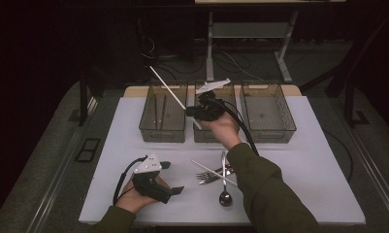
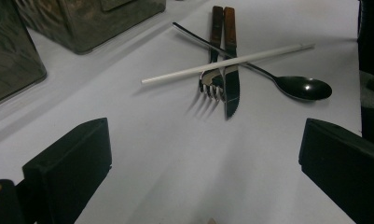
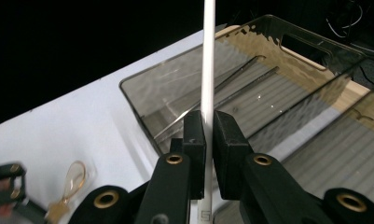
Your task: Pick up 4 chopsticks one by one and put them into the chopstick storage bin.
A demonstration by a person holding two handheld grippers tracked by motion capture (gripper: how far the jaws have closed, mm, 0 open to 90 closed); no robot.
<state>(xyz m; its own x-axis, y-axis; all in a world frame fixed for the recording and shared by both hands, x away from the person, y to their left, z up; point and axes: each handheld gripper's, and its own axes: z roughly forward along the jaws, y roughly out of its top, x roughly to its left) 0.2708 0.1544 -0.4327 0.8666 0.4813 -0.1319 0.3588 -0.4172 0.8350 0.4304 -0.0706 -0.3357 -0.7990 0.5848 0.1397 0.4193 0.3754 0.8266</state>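
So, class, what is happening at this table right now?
A person sorts utensils with two handheld grippers. The right gripper is shut on a white chopstick, holding it over the left bin of three. The left gripper rests open near a chopstick, fork, knife and spoon on the table.

Dim room; lit table; sharp, soft shadows

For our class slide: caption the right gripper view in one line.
Right gripper clamps a white chopstick above the left bin.

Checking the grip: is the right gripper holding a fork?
No, the right gripper is clamped on a white straw; the fork lies on the table.
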